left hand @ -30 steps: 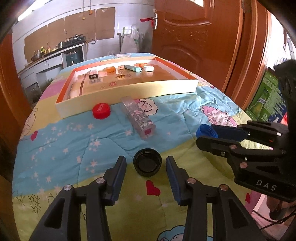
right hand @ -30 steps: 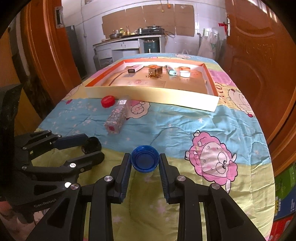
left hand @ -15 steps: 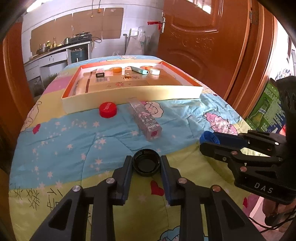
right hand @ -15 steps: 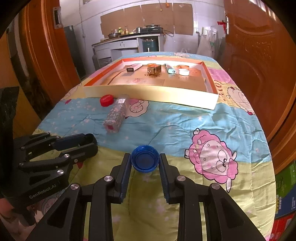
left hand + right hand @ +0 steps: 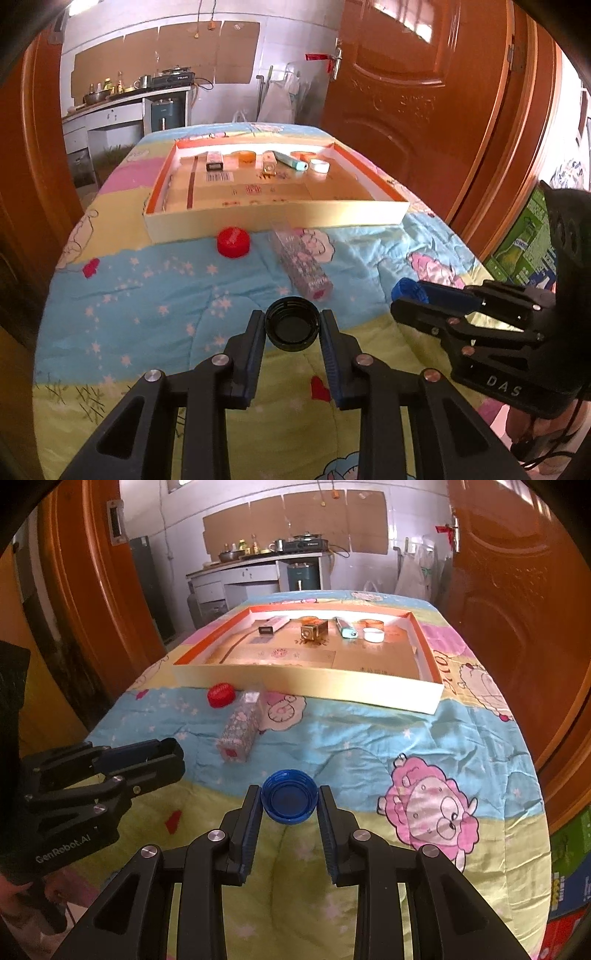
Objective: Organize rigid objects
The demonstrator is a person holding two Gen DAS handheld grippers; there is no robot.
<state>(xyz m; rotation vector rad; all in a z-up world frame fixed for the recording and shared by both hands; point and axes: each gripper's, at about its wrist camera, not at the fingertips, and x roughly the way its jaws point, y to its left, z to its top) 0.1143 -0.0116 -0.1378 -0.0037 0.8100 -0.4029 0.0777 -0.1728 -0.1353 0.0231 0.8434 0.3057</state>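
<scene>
Nearest the front edge of the quilted cartoon-print bedspread (image 5: 424, 738), the left gripper (image 5: 292, 325) is clenched on a round black plastic bottle cap (image 5: 291, 328), open side up, its blue-padded fingers (image 5: 255, 354) pressing the cap's rim from both sides. Beside it the right gripper (image 5: 289, 801) grasps a round blue plastic bottle cap (image 5: 289, 800) the same way, hollow side up, held between its fingertips just above the bedspread.

A little farther in, toward the middle of the bedspread, a clear rectangular plastic box with a pink patterned filling (image 5: 301, 267) lies on its side. Past it, a round red plastic bottle cap (image 5: 233, 241) rests just beside the near wall of a shallow cardboard tray with an orange inner rim (image 5: 277, 221).

Along the tray's far edge sit a small black-and-white rectangular box (image 5: 273, 624), an orange round lid (image 5: 309, 620), a small gold box (image 5: 314, 631), a turquoise lighter (image 5: 345, 628), and a white round cap (image 5: 373, 635) with another orange lid just behind it.
</scene>
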